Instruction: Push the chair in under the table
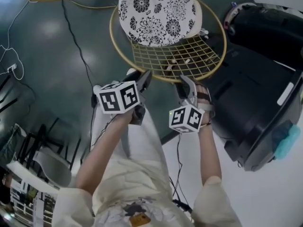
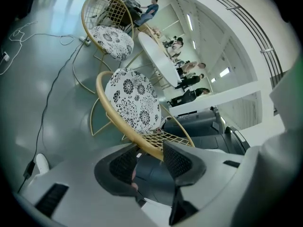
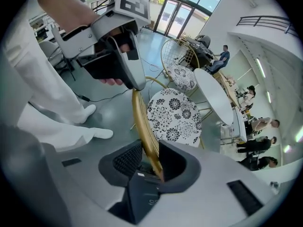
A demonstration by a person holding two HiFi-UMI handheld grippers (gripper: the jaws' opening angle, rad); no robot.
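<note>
My right tool stood with its jaws apart, astride the gold rim at the back of the chair. The rim lay close to one pad and clear of the other, so nothing was clamped. My left tool was spread the same way, with that rim crossing its gap further along. The chair stood on the floor, its flowered cushion pointing away from me towards the white round counter just beyond. I could not tell whether the seat's far edge was already beneath the counter. To push well, I judged I should set both tools firmly on the rim, press evenly from both sides so the chair ran straight at the counter's near edge, and go slowly, minding the black cable on the floor to its left.
</note>
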